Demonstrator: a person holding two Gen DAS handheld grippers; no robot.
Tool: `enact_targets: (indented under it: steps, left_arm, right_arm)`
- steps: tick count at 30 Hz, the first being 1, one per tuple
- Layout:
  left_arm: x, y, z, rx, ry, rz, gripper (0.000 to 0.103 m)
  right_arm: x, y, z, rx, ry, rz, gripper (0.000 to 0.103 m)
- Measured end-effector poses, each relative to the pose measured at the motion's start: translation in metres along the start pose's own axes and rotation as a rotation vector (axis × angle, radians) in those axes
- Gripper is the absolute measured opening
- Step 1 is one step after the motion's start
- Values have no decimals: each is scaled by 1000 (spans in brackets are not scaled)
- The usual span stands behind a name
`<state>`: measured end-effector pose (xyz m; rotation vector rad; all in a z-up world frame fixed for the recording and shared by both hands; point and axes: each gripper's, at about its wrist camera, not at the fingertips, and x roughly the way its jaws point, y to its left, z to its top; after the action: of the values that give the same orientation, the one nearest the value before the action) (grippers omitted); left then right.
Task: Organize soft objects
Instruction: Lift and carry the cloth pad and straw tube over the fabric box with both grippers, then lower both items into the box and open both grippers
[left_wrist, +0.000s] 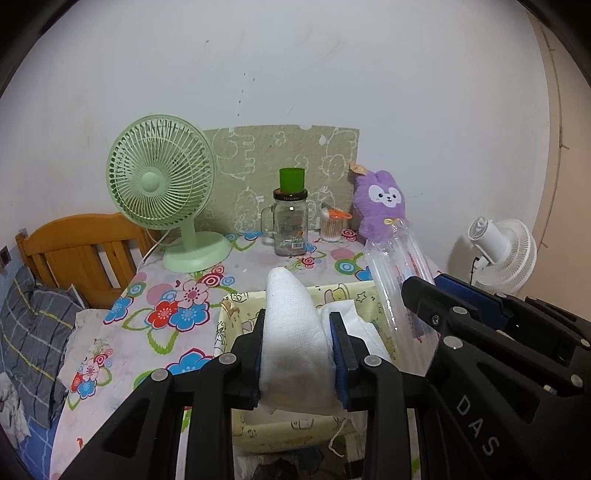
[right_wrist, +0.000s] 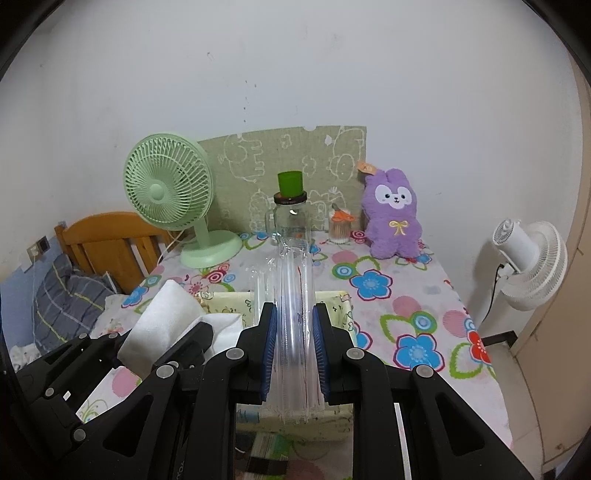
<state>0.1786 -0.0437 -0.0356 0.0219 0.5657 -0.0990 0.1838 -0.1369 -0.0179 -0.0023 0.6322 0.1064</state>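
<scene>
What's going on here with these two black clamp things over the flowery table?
A person is tidying soft items with two handheld grippers. The left gripper is clamped on a white folded cloth, and the right gripper is clamped on a clear inflated plastic cushion. Both are held above a pale yellow fabric bin on the floral tablecloth. A purple plush bunny sits at the back, untouched.

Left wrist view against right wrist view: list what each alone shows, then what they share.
Only the left wrist view shows the left claw shut on the white folded cloth from behind. Only the right wrist view shows the purple plush's whole body and the right claw shut on the clear air-cushion wrap. Both show the green fan, glass jar and fabric bin.
</scene>
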Motion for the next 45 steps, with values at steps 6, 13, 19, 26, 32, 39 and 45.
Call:
enact_targets:
  steps: [6, 13, 19, 26, 32, 39, 45]
  left_arm:
    - [18, 4, -3, -8, 32, 12, 30]
    - [42, 9, -13, -17, 86, 17, 32]
    - [58, 15, -22, -25, 134, 32, 36]
    - [71, 21, -31, -18, 155, 45, 43]
    - [76, 22, -31, -15, 170, 48, 54]
    - [77, 27, -28, -19, 173, 16, 63]
    - [64, 20, -23, -29, 156, -30, 92]
  right_arm:
    - [18, 0, -2, 4, 21, 10, 23]
    - [44, 0, -12, 12, 71, 15, 23]
    - [65, 2, -22, 19, 129, 21, 23]
    - [78, 10, -33, 8, 162, 28, 23]
    - [83, 10, -32, 14, 177, 17, 28]
    - [82, 9, -30, 12, 178, -13, 64]
    - [67, 2, -25, 34, 134, -19, 89]
